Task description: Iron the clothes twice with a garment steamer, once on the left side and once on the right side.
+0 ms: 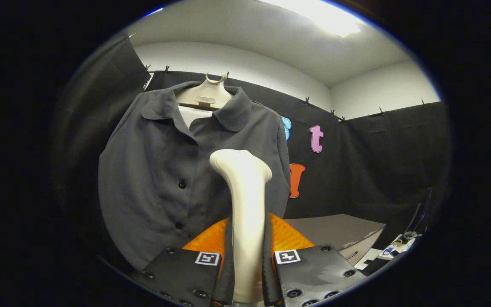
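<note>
I keep the garment steamer (pixel 245 204) upright between the tongs (pixel 247 273), both fingers pinching its handle, so its head faces the grey shirt (pixel 156 170) just ahead. The shirt hangs buttoned on a hanger (pixel 205 96), flat for steaming. The surface (pixel 339 230) lies beyond, rightwards.

So the gripper (pixel 247 260) has both fingers clamped on the handle of the cream-white garment steamer (pixel 245 200), which stands upright between them with its head bent toward the shirt. The dark grey shirt (pixel 164 170) hangs on a pale hanger (pixel 205 96) just beyond the steamer, collar open, front buttoned, dark buttons down the placket. The steamer head sits against or just in front of the shirt's front, can't tell which. Off to the side there's a grey counter (pixel 335 230).
</note>
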A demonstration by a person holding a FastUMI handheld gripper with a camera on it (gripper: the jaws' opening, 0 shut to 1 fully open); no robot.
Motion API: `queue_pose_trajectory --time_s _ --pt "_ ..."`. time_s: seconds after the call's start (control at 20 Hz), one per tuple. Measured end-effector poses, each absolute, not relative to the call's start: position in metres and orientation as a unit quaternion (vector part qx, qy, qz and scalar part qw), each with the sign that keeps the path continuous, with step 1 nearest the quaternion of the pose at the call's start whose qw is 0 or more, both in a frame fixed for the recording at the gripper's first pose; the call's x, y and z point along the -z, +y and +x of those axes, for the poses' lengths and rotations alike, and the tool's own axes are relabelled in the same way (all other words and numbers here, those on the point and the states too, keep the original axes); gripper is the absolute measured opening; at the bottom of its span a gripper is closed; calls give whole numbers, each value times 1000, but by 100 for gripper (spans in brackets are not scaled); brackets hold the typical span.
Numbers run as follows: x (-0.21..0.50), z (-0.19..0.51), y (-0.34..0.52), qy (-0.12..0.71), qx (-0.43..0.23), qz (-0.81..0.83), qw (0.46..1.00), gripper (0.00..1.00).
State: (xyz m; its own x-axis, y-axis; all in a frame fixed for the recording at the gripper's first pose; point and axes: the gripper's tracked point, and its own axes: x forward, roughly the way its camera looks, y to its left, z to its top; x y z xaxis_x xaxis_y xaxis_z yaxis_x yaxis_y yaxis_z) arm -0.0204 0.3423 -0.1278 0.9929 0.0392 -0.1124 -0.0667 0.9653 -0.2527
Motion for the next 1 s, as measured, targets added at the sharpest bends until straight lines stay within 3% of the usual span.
queue_pose_trajectory --time_s 1.0 --pt "260 -91 331 181 -37 -135 973 34"
